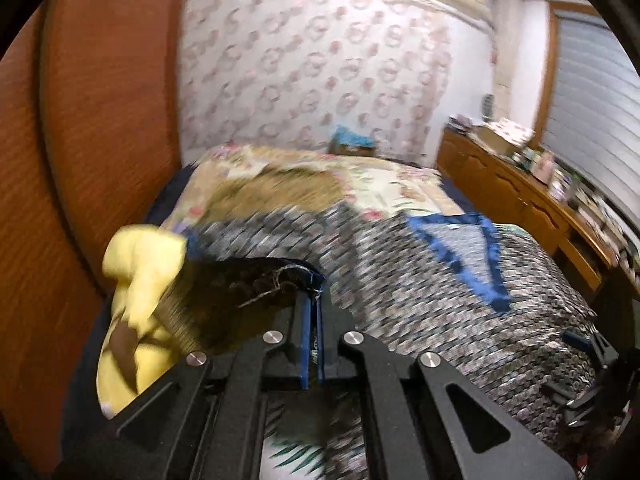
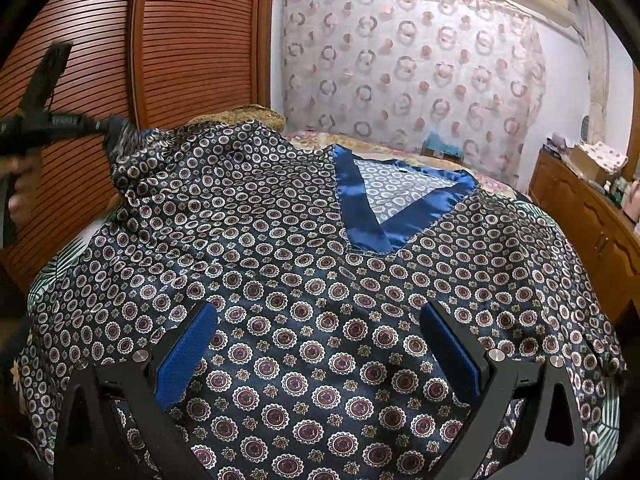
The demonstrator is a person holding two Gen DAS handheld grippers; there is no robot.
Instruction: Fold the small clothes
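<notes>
1. shirt (image 2: 304,288): dark blue satin with a ring-and-flower print, spread front-up over the bed (image 1: 384,184); its collar (image 2: 384,216), a plain blue v-shaped band, lay toward the far side.
2. sleeve (image 2: 132,148): the shirt's left-hand corner, lifted off the bed and bunched toward the wardrobe.
3. left tongs (image 1: 314,312): pads (image 1: 306,344) together, clamped on a dark folded edge of the shirt; the cloth rose up and left from the pinch. this view was blurred.
4. same left tongs in the right view (image 2: 102,126): seen from the side at the raised sleeve, with a hand (image 2: 20,188) at the frame's left edge.
5. right tongs (image 2: 320,352): blue pads (image 2: 184,356) wide apart, holding nothing, poised over the lower middle of the shirt; whether they touched the cloth could not be told.
6. right tongs in the left view (image 1: 580,344): dark shape at the bed's right edge, blurred.
7. toy (image 1: 140,280): yellow soft item at the bed's left side, just beside the held cloth; its kind could not be told.
8. wardrobe (image 2: 160,40): brown slatted doors, left of the bed.
9. curtain (image 2: 400,64): pale, ring-patterned, behind the bed.
10. dresser (image 1: 520,196): wooden, along the right wall, cluttered on top.
</notes>
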